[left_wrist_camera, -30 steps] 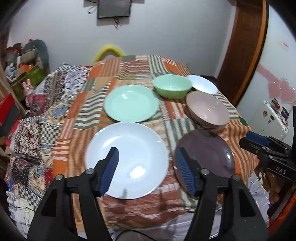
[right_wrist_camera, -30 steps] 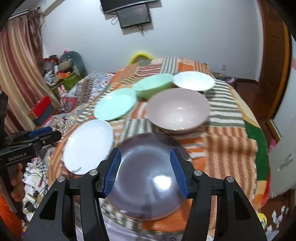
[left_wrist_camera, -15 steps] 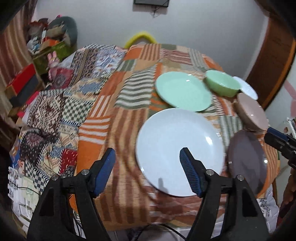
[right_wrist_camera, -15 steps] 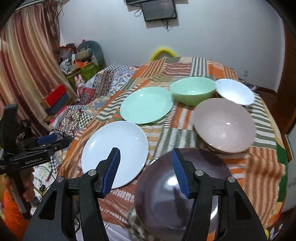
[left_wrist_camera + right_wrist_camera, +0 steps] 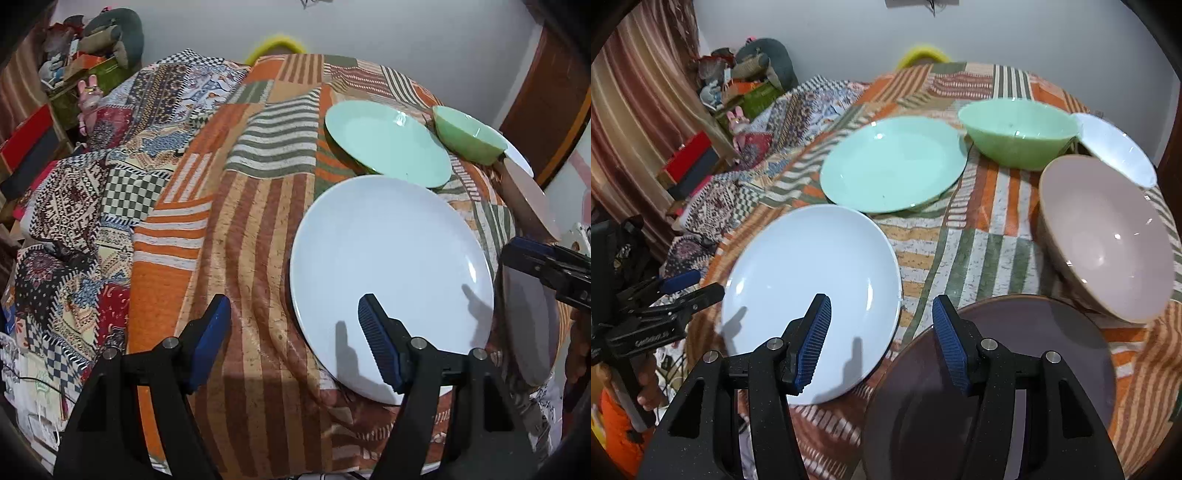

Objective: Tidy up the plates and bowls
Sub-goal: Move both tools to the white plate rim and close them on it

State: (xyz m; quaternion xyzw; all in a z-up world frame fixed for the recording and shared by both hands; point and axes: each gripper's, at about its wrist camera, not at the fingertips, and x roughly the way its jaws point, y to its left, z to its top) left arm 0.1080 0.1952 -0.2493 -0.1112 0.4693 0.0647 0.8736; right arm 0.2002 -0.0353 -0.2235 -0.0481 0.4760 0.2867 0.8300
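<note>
A white plate (image 5: 391, 266) (image 5: 812, 284) lies near the table's front edge. Behind it is a mint green plate (image 5: 388, 142) (image 5: 894, 162), then a green bowl (image 5: 469, 134) (image 5: 1015, 131) and a small white bowl (image 5: 1115, 147). A pink bowl (image 5: 1104, 236) (image 5: 524, 199) and a dark purple plate (image 5: 990, 376) (image 5: 528, 317) lie to the right. My left gripper (image 5: 295, 332) is open, straddling the white plate's left rim. My right gripper (image 5: 881, 332) is open, above the gap between the white and purple plates.
The table wears a striped patchwork cloth (image 5: 251, 206). Left of it are a patterned blanket (image 5: 74, 199), a red box (image 5: 689, 162) and stuffed toys (image 5: 757, 62). A wooden door (image 5: 550, 99) is at the right.
My left gripper has swung left, so the white plate now sits right of centre. My right gripper has moved left and closer to the plates. Both stay open.
</note>
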